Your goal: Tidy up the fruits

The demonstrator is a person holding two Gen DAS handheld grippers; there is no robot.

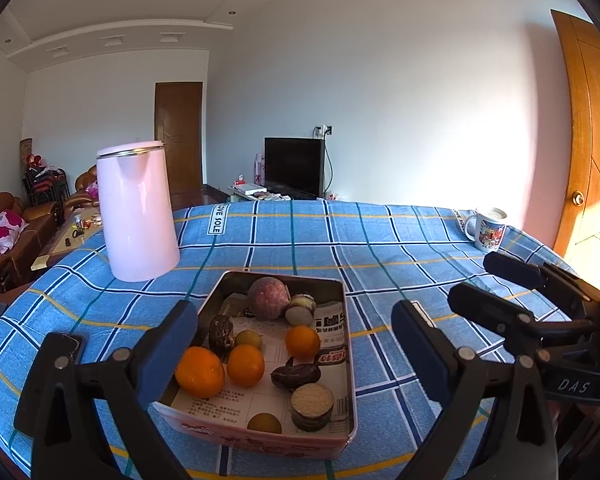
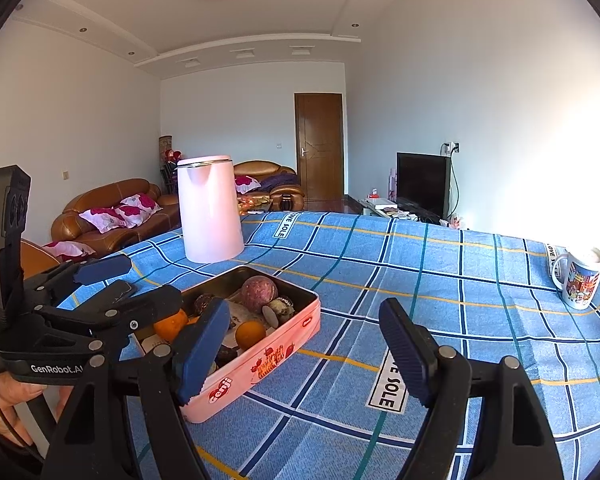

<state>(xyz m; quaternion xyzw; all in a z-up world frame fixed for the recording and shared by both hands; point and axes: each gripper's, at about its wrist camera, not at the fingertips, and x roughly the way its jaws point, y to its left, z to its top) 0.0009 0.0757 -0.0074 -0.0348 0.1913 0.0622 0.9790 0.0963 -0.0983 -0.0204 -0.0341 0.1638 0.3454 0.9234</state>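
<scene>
Fruit location: all visible fruit lies inside tin on checked cloth: oranges, dates, large purple fruit.
Left gripper: jaws apart, holding nothing, hovering over tin.
Right gripper: jaws apart, holding nothing, beside tin over bare cloth.
Step, by judgement: undetermined. Scene fits either fruit already gathered into tin, or fruit awaiting sorting out of it.
No cloth-side fruit visible. Kettle behind tin; mug at far right.
</scene>
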